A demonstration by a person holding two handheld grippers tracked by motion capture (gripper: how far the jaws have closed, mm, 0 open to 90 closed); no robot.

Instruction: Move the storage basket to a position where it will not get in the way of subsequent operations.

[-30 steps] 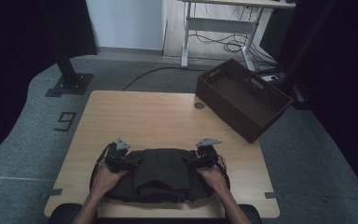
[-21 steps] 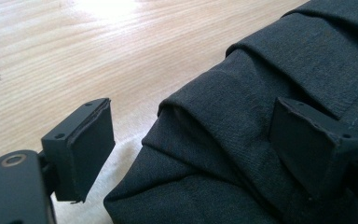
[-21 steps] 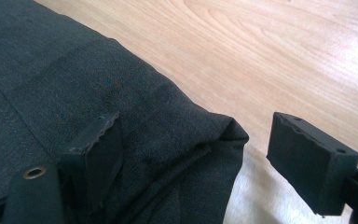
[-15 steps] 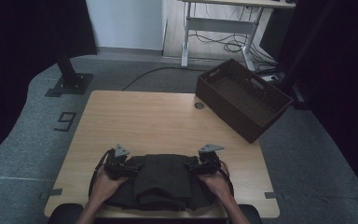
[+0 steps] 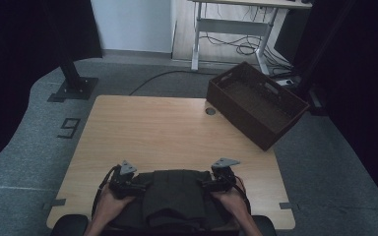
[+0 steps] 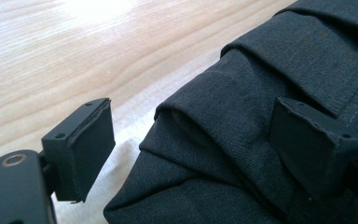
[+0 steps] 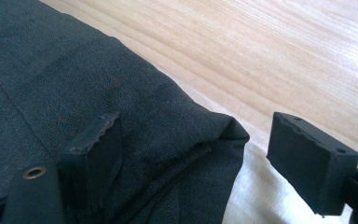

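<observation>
— Wooden worktop (image 5: 167, 132) with grey floor around it. What lies on it?

— At the near edge, a folded dark garment (image 5: 174, 201). At the far right corner, well apart from it, a brown basket (image 5: 256, 105) hangs partly over the edge.

— And the tongs?

— The left tongs (image 5: 139, 186) are at the left corner of the garment and the right tongs (image 5: 205, 184) at the right corner. Both are apart: one jaw rests on the cloth, the other is beside the fold, over the wood. Nothing is clamped.
</observation>
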